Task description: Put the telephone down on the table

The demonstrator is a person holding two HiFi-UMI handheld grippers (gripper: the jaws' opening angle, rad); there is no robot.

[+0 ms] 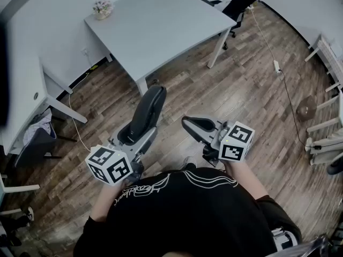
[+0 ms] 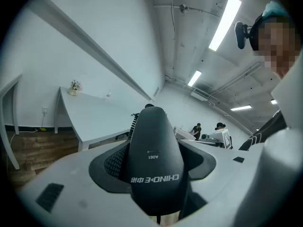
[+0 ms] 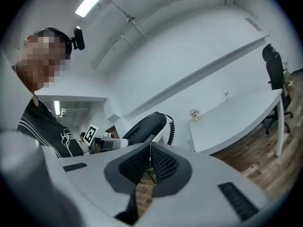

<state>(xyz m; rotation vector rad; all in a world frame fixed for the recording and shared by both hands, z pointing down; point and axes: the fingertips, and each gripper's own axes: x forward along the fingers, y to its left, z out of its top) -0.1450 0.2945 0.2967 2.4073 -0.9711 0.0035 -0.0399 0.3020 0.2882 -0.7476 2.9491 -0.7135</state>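
The telephone's black handset (image 1: 150,106) is held in the air above the wooden floor, its far end tilted up toward the table. My left gripper (image 1: 140,136) is shut on its lower part. In the left gripper view the handset (image 2: 152,145) fills the gap between the pads of the left gripper (image 2: 154,176). My right gripper (image 1: 188,123) hovers just to the right, shut with nothing in it. In the right gripper view the right gripper (image 3: 150,161) has its pads together, and the handset (image 3: 144,126) with its coiled cord (image 3: 171,129) shows beyond them. The white table (image 1: 161,20) stands ahead.
A small flower pot (image 1: 102,7) sits at the table's far left corner. A black office chair (image 1: 241,1) stands beyond the table's right end. A cable with a power strip (image 1: 276,66) runs across the floor on the right. Another white desk (image 1: 21,100) is at the left.
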